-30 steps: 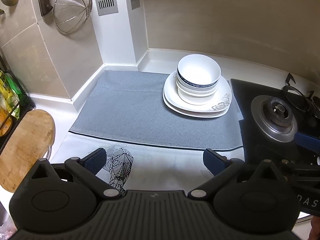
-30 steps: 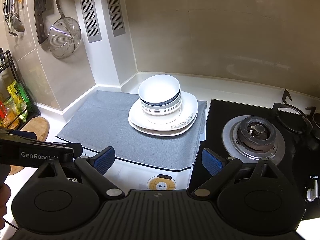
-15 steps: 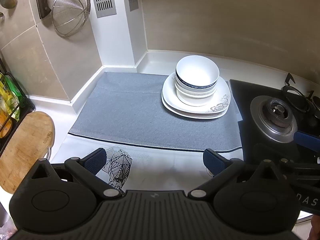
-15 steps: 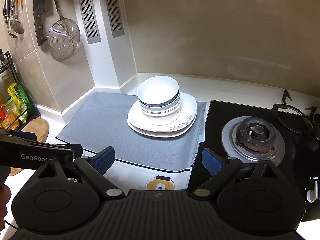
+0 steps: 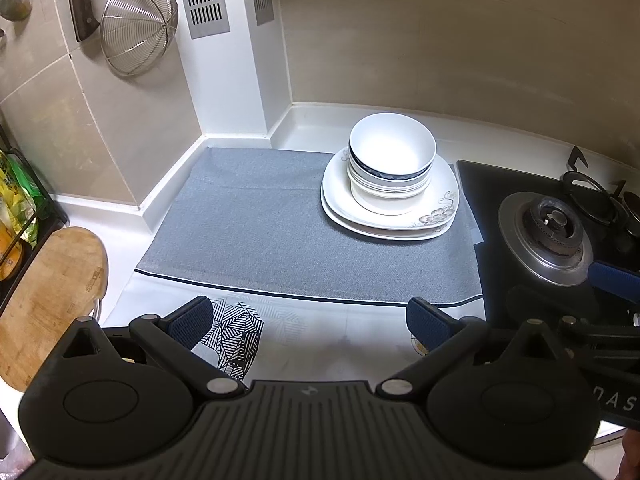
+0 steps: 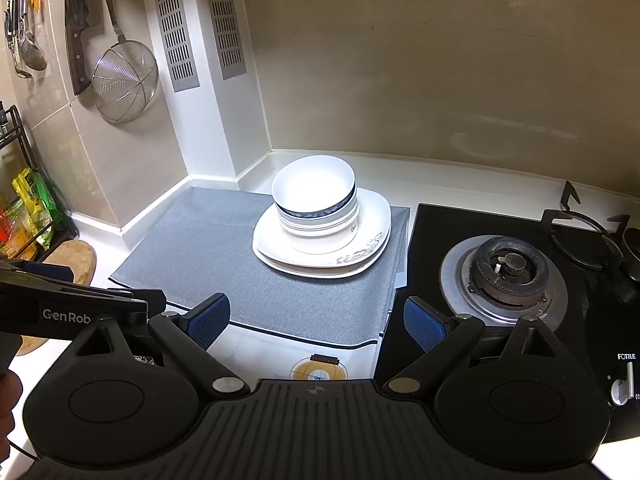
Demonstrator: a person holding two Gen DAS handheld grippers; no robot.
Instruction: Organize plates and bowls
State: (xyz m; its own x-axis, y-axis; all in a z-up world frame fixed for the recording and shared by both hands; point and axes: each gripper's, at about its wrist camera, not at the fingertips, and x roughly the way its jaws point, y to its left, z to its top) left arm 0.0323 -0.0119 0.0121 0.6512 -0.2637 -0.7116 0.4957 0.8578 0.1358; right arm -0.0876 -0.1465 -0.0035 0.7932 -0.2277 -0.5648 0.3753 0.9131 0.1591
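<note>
Kitchen worktop (image 5: 304, 332) looks tidy already: bowls (image 5: 390, 164) sit nested on stacked plates (image 5: 400, 220) at the grey mat's (image 5: 260, 232) far right corner, while left gripper (image 5: 308, 320) and right gripper (image 6: 316, 320) hover near, jaws wide apart and empty, seemingly nothing left.

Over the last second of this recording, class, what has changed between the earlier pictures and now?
Very little. Both views creep slightly, so each camera drifted a touch. Nothing was taken hold of or let go: the left hand-held gripper and right hand-held gripper stay open and empty. The stack of white bowls still sits on the white square plates on the grey mat.
</note>
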